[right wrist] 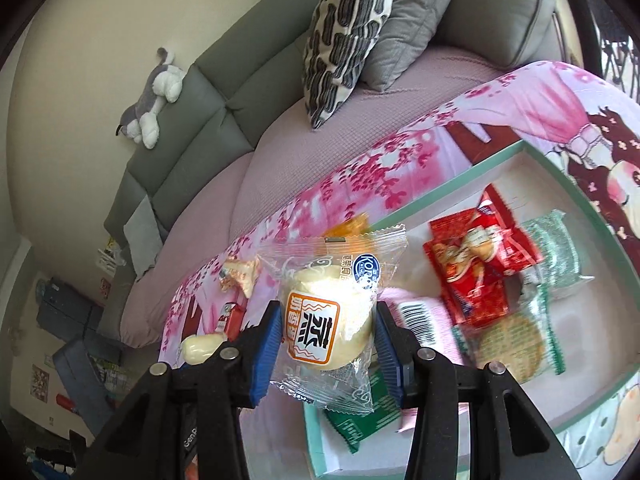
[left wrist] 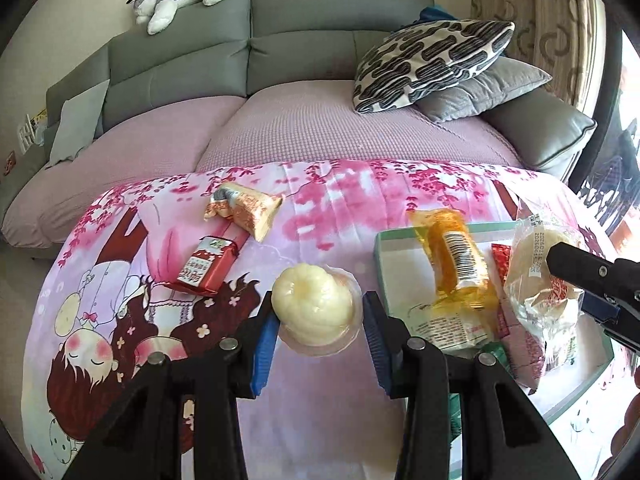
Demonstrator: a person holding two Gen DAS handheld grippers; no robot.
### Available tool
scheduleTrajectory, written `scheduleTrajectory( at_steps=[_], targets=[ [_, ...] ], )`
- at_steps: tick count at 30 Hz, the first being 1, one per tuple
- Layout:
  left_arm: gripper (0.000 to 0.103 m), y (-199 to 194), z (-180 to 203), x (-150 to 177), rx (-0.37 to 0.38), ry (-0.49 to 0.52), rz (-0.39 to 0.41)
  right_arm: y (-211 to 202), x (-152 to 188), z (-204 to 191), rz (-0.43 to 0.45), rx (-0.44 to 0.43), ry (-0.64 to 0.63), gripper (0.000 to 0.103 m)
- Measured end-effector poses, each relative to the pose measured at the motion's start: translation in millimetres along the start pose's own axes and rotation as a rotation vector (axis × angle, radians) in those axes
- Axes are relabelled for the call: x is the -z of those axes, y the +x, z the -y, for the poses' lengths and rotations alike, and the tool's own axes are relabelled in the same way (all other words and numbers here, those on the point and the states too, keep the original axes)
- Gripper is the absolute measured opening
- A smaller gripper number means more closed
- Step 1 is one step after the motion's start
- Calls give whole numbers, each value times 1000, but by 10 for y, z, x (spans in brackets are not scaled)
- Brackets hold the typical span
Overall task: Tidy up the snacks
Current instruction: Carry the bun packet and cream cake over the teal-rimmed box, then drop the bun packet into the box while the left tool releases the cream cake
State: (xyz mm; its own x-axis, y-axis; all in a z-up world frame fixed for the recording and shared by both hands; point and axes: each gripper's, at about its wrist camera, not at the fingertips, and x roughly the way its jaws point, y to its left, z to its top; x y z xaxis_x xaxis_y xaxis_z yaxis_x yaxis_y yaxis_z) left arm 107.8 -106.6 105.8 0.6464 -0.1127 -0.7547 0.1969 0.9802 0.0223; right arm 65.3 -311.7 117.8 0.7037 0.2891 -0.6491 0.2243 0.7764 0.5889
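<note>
The right gripper [right wrist: 325,334] pinches a clear-wrapped steamed cake [right wrist: 330,320] above the teal tray [right wrist: 448,196], presumably to drop it among the packets already there. The left gripper [left wrist: 318,322], spread, brackets a pale jelly cup [left wrist: 316,308] on the tabletop (not visibly squeezed), seemingly next to go.

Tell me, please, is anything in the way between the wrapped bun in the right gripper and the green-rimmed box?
Nothing visible blocks it. The right gripper holds the wrapped bun over the near corner of the green-rimmed box, whose top is open. Red packets and green packets already lie inside, farther right.
</note>
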Motion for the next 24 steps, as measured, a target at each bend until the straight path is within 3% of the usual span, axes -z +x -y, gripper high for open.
scheduleTrajectory(
  at_steps=[7,13,24],
  targets=[
    [43,26,477,-1,82,74,-3,-354,-173,440,92,98,83,48],
    [43,82,720,11,108,114,-18,-583,-245,750,150,166,133,48],
    [43,262,864,51,94,138,-64,-576,-246,928,133,245,145,48]
  ],
)
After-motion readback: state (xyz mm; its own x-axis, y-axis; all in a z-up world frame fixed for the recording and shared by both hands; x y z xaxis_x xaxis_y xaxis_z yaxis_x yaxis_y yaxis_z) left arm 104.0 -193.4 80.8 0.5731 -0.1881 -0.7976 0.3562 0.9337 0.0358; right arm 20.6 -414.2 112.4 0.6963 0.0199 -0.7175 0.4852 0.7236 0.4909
